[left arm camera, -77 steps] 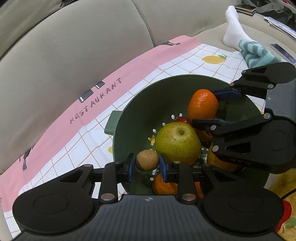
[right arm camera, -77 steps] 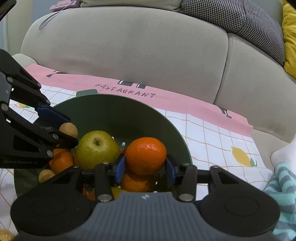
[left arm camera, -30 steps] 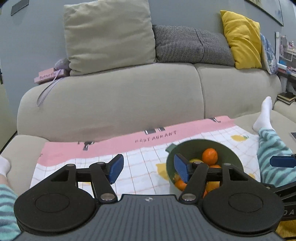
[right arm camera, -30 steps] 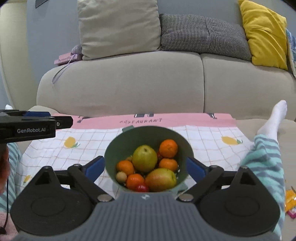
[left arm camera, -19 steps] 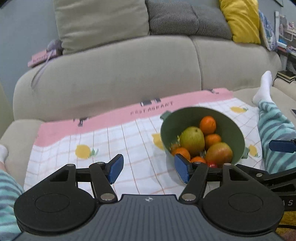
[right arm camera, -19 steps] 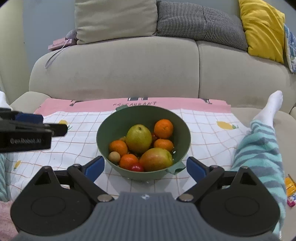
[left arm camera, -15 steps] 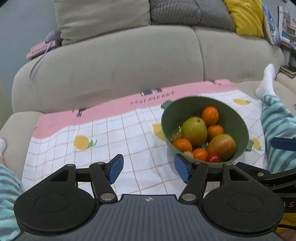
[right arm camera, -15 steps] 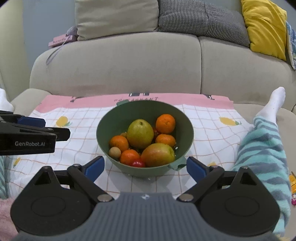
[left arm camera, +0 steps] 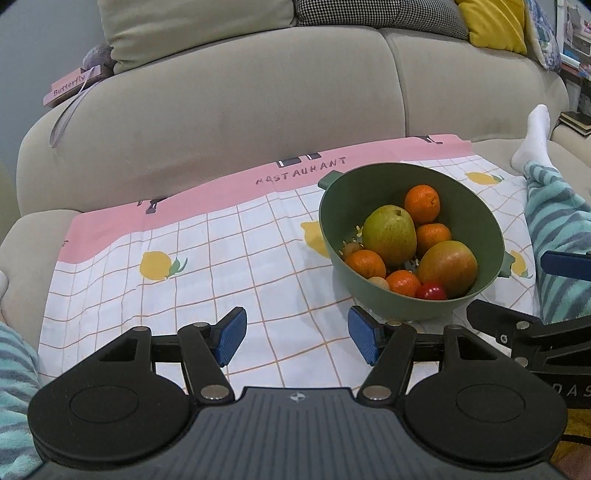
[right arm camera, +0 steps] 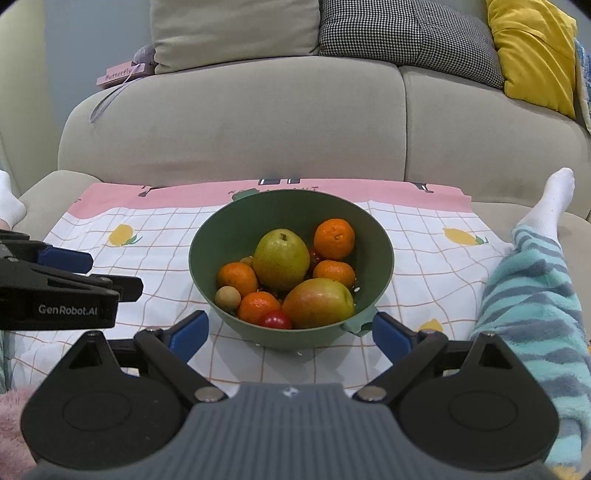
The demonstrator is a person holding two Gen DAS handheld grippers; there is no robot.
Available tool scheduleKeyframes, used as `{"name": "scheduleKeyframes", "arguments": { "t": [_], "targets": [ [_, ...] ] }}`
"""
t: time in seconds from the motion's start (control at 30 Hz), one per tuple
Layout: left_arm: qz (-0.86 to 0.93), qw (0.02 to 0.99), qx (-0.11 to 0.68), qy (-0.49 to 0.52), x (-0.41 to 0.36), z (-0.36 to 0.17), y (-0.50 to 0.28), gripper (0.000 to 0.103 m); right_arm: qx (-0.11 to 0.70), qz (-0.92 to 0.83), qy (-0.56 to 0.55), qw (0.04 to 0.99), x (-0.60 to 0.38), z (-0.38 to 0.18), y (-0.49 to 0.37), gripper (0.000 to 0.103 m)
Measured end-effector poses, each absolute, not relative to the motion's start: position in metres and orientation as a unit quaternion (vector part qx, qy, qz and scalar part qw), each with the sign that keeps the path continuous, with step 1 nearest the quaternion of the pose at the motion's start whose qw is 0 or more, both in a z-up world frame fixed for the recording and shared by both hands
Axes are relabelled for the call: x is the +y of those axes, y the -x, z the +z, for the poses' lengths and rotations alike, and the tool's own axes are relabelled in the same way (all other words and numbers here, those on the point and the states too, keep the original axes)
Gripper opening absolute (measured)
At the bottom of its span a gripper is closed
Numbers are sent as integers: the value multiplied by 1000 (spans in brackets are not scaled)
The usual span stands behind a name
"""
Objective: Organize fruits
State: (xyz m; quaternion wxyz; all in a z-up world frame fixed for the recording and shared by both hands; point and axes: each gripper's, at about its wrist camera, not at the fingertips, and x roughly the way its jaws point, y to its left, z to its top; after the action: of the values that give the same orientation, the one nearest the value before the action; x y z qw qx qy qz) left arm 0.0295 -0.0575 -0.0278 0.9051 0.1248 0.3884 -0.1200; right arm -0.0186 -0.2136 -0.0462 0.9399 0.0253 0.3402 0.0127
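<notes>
On my far left a pink book (right arm camera: 119,75) lies on top of the sofa back, beside a beige cushion (right arm camera: 236,31). Lower down, my left gripper (left arm camera: 293,334) hangs over the checked cloth (left arm camera: 207,266). Its two blue pads (left arm camera: 231,334) are wide apart and there is nothing between them, only cloth with little yellow lemons on it.

In the middle of the cloth sits the green bowl (right arm camera: 218,240). All the fruit I can see is inside it. A big green pear (right arm camera: 281,258) stands in the middle. A mango (right arm camera: 317,303) lies at the front, touching it. Four small oranges (right arm camera: 334,238) sit around them, two on the left and two on the right. A red tomato (right arm camera: 275,319) is at the very front, and a small brown round fruit (right arm camera: 228,297) is at the front left.

My right gripper (right arm camera: 291,334) is just in front of the bowl. Its jaws are spread wide, one on each side of the bowl's front, and they hold nothing.

On the right a leg in striped blue trousers (right arm camera: 532,295) rests on the sofa, ending in a white sock (right arm camera: 550,203). Behind it are a checked cushion (right arm camera: 406,37) and a yellow cushion (right arm camera: 532,48).
</notes>
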Motion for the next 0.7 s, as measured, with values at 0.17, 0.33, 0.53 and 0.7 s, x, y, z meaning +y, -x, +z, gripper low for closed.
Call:
{"name": "scheduleKeyframes", "arguments": {
  "t": [0.17, 0.33, 0.53, 0.7],
  "targets": [
    [-122, 905, 388, -125, -57, -27, -29, 74, 338, 10, -26, 941, -213, -45, 20, 92],
    [-124, 905, 386, -125, -57, -26, -27, 74, 335, 10, -23, 942, -212, -44, 21, 92],
    [-124, 906, 386, -123, -57, -25, -27, 74, 331, 9, -21, 943, -211, -44, 23, 92],
    [-123, 906, 386, -121, -56, -25, -27, 74, 332, 9, -21, 943, -210, -43, 23, 92]
  ]
}}
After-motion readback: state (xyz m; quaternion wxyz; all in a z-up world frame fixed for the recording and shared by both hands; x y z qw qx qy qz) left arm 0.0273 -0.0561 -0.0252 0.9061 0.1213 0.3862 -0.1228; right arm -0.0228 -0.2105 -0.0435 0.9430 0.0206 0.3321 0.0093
